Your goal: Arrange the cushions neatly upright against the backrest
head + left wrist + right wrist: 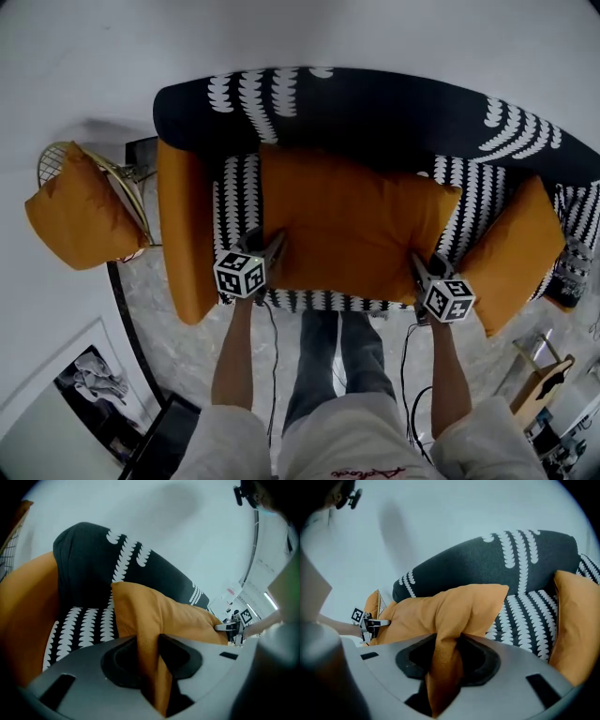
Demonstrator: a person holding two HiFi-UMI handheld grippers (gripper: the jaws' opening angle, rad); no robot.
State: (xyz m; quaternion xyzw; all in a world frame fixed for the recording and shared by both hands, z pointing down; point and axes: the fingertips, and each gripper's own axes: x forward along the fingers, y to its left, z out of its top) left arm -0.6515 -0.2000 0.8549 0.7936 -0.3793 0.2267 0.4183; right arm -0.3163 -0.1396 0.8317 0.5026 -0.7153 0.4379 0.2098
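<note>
Nearest us, we find the left gripper (266, 249) clamped on a fold of fabric at the front left corner of the large orange cushion (352, 230). The right gripper (424, 266) pinches the front right corner in the same way. The cushion stretches between the two tools, over the patterned seat (239, 192). A second orange cushion (186, 225) stands at the seat's left end and a third cushion (520, 253) leans at its right end. Beyond them runs the dark backrest (375, 108).
</note>
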